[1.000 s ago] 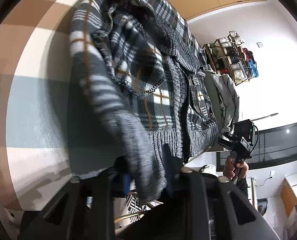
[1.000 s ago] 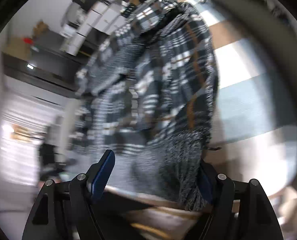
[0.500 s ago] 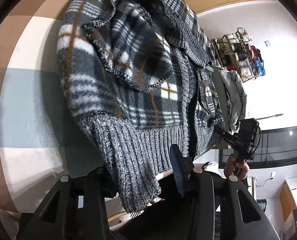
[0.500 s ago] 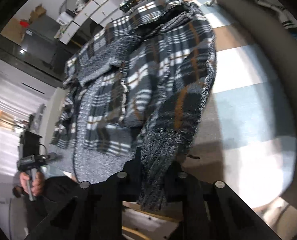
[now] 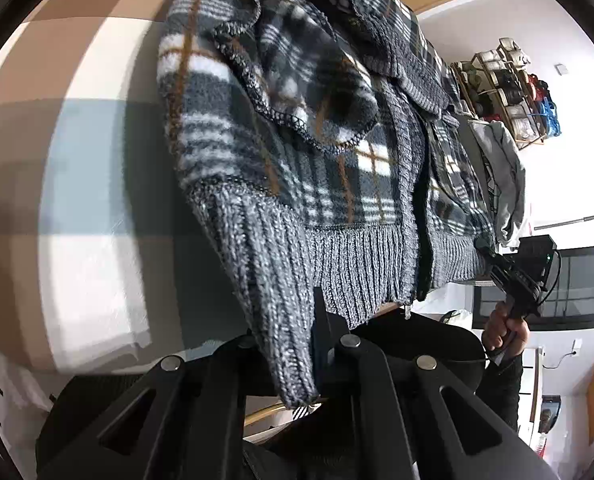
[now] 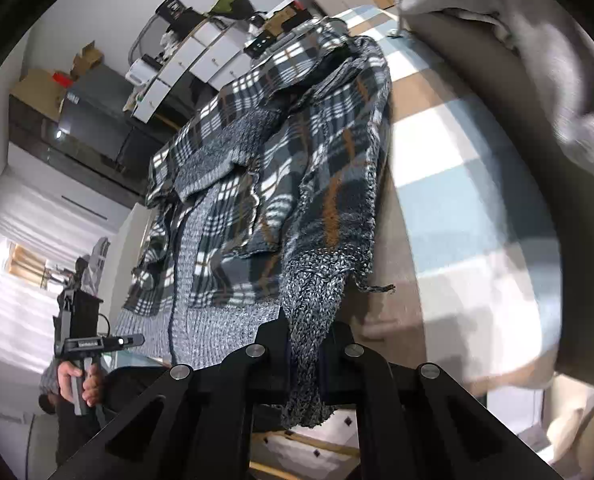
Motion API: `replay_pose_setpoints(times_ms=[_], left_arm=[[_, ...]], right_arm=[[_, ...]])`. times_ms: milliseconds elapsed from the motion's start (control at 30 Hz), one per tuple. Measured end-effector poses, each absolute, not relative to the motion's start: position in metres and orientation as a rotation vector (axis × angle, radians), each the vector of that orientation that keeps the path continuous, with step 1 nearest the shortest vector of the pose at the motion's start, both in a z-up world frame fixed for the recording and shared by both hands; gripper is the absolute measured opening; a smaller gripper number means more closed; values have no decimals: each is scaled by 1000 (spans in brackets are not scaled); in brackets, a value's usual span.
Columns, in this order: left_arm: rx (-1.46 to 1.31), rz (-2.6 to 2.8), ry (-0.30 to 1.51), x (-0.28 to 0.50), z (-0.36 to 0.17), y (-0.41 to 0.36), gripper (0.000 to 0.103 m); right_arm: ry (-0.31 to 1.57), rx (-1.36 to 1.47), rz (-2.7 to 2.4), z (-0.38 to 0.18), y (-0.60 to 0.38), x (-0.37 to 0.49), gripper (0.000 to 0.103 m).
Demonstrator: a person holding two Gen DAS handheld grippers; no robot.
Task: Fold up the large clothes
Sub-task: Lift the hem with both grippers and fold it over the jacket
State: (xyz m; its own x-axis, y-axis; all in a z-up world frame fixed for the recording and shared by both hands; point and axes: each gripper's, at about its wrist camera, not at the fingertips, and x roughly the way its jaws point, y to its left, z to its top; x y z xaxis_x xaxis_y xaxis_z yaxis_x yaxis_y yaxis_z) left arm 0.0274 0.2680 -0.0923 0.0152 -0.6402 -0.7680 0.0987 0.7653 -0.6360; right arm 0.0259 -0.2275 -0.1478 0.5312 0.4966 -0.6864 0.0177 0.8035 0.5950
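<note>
- Nearest us, our left gripper [image 5: 297,344] is clamped on a ribbed hem corner of the plaid fleece jacket [image 5: 297,128]; the knit bunches between its fingers and hangs out below them.
- Our right gripper [image 6: 309,344] pinches the opposite ribbed corner the same way. We judge this two-corner hold is meant to keep the hem taut for a fold.
- Beyond the grippers, the jacket lies spread over the checked cloth [image 5: 89,160], with its upper part rumpled and doubled back on itself.
- A grey garment [image 6: 517,60] lies just beside the jacket, at the cloth's edge.
- Farthest off, a wall rack [image 5: 509,88] holds what look like shoes and bags, and white drawer units [image 6: 201,52] carry boxes and loose items on top; we cannot tell their contents.
</note>
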Motion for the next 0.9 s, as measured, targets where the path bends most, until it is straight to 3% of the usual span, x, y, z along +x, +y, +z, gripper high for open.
replay_pose_setpoints(times_ms=[500, 733, 900], left_arm=[[-550, -731, 1373, -11, -70, 275, 5], [-518, -726, 1255, 33, -11, 261, 5], [-613, -684, 1209, 113, 20, 269, 5]], right_arm=[[992, 598, 378, -110, -235, -15, 8], [979, 706, 448, -67, -231, 40, 8], [954, 796, 414, -34, -250, 100, 8]])
